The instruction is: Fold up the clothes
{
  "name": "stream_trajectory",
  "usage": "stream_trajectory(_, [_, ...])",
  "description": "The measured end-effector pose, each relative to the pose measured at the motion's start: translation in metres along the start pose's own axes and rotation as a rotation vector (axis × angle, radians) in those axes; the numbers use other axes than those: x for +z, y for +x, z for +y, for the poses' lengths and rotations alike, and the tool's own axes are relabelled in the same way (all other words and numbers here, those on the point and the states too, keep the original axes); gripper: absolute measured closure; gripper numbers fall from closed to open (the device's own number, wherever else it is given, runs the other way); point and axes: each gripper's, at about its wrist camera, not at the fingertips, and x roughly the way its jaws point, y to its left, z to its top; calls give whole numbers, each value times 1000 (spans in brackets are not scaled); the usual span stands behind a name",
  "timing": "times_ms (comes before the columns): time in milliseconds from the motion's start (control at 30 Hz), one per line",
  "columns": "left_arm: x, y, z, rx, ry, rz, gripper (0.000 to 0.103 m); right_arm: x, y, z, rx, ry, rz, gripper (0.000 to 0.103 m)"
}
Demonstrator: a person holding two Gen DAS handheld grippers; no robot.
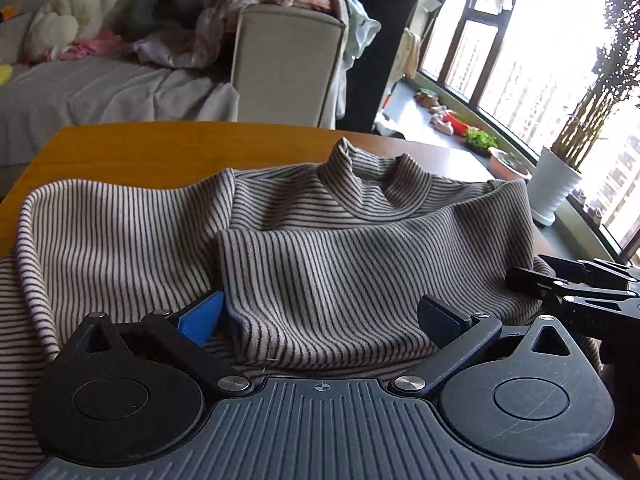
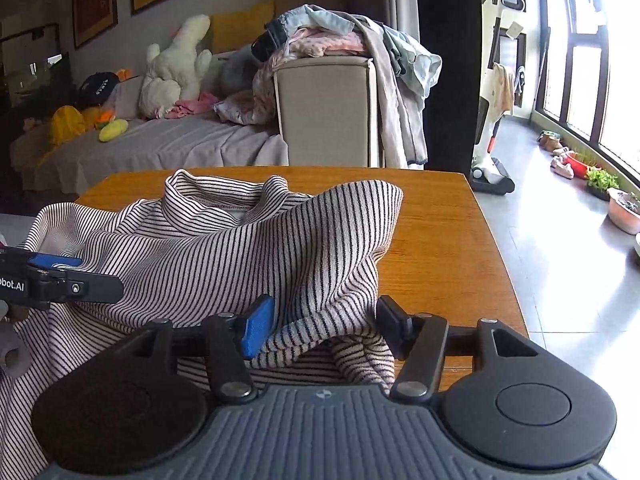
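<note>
Striped top [image 1: 320, 248] sits bunched on the table [image 1: 120, 148], collar at 12. Both claws — left gripper [image 1: 320, 320], right gripper [image 2: 324, 326] — gape w/ cloth between, unclamped. Risk imo: pinching one layer, fold skews.

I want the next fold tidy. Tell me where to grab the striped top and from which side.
Grip the striped top at the loose edge nearest the camera, one gripper on each side, coming in low from the near side of the table. That edge hangs free there and lies between the open left gripper and right gripper; the collar sits far across.
</note>
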Motion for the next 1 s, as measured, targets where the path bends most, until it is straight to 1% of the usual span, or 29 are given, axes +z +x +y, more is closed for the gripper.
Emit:
stream_trajectory(133, [1, -1, 2, -3, 15, 1, 1, 1, -1, 7, -24, -34, -13, 44])
stream_trajectory(167, [1, -2, 3, -4, 18, 1, 7, 0, -3, 9, -30, -47, -20, 44])
stream_trajectory(200, [1, -2, 3, -4, 22, 2, 32, 0, -3, 11, -36, -58, -27, 44])
stream_trajectory(267, [4, 0, 5, 23, 29, -11, 66, 0, -4, 14, -44, -74, -37, 44])
stream_trajectory(300, [7, 4, 7, 20, 33, -15, 71, 0, -5, 15, -47, -79, -43, 44])
stream_trajectory(367, [13, 5, 7, 14, 62, -24, 79, 0, -9, 14, -57, -77, -69, 44])
stream_trajectory(400, [17, 2, 5, 15, 78, -50, 80, 0, -14, 14, -60, -77, -96, 44])
stream_trajectory(467, [26, -10, 3, 25, 108, -132, 81, 3, -23, 15, -62, -82, -155, 45])
stream_trajectory(533, [35, -18, 4, 52, 131, -207, 81, 12, -25, 17, -55, -86, -186, 45])
stream_trajectory(567, [39, -17, 6, 64, 132, -208, 80, 18, -25, 18, -50, -89, -199, 47])
stream_trajectory(600, [39, -10, 10, 70, 126, -182, 79, 24, -23, 20, -39, -87, -203, 49])
stream_trajectory(633, [39, -3, 13, 75, 120, -155, 79, 29, -18, 21, -18, -81, -198, 55])
stream_trajectory(700, [35, 7, 22, 88, 106, -112, 72, 39, 0, 22, 45, -41, -151, 57])
stream_trajectory(733, [31, 10, 26, 97, 99, -97, 71, 41, 14, 20, 56, -7, -98, 57])
stream_trajectory(767, [27, 14, 31, 106, 91, -82, 68, 42, 30, 17, 57, 29, -35, 57])
stream_trajectory(800, [27, 12, 39, 96, 68, -82, 67, 40, 44, 13, 45, 58, 23, 58])
stream_trajectory(833, [28, 5, 46, 103, 50, -91, 67, 37, 52, 10, 40, 72, 38, 62])
stream_trajectory(933, [32, -20, 69, 133, 12, -125, 64, 39, 47, 17, -2, 66, 36, 63])
stream_trajectory(967, [34, -32, 77, 136, 4, -140, 57, 39, 42, 25, -30, 36, 24, 63])
stream_trajectory(1000, [35, -41, 85, 133, -6, -147, 47, 38, 33, 38, -46, -16, 2, 63])
